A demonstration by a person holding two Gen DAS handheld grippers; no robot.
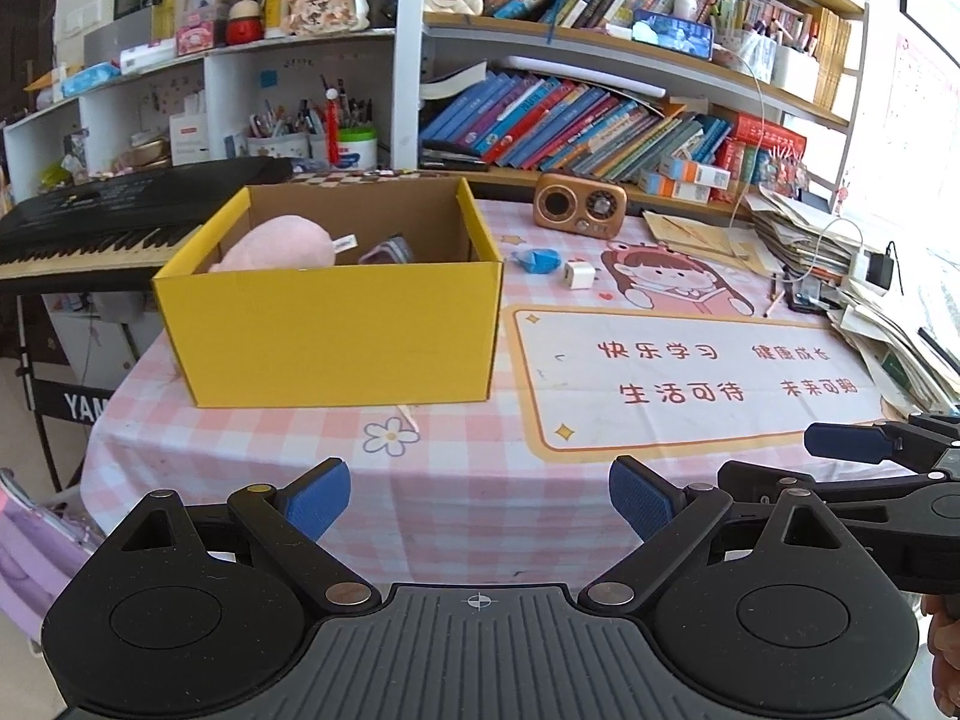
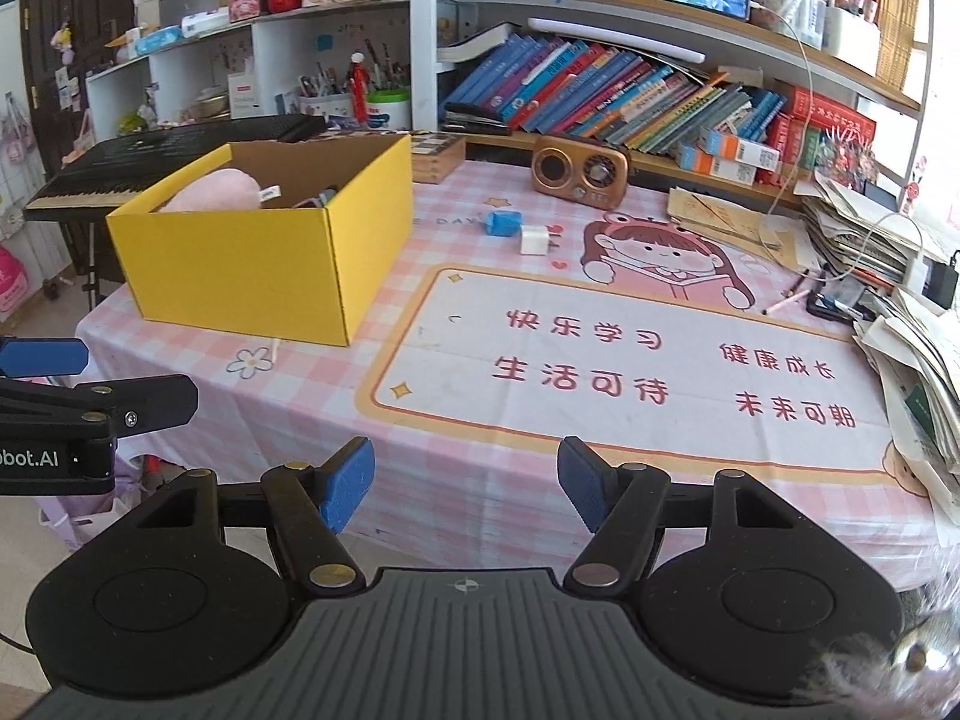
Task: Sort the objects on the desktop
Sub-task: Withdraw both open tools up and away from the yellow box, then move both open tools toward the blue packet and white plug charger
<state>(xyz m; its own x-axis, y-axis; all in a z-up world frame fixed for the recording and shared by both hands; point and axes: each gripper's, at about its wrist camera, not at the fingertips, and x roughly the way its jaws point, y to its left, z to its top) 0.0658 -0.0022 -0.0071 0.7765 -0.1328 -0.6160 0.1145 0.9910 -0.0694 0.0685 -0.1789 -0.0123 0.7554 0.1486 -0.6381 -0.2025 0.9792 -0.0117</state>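
Note:
A yellow cardboard box stands open on the left of the pink checked tablecloth. A pink plush toy and a small grey-purple item lie inside it. A blue object and a white charger cube lie on the cloth right of the box. My left gripper is open and empty at the table's near edge. My right gripper is open and empty, level with it to the right.
A brown retro radio stands at the back. Stacks of paper and a pen crowd the right side. A black keyboard is left of the table. Bookshelves rise behind.

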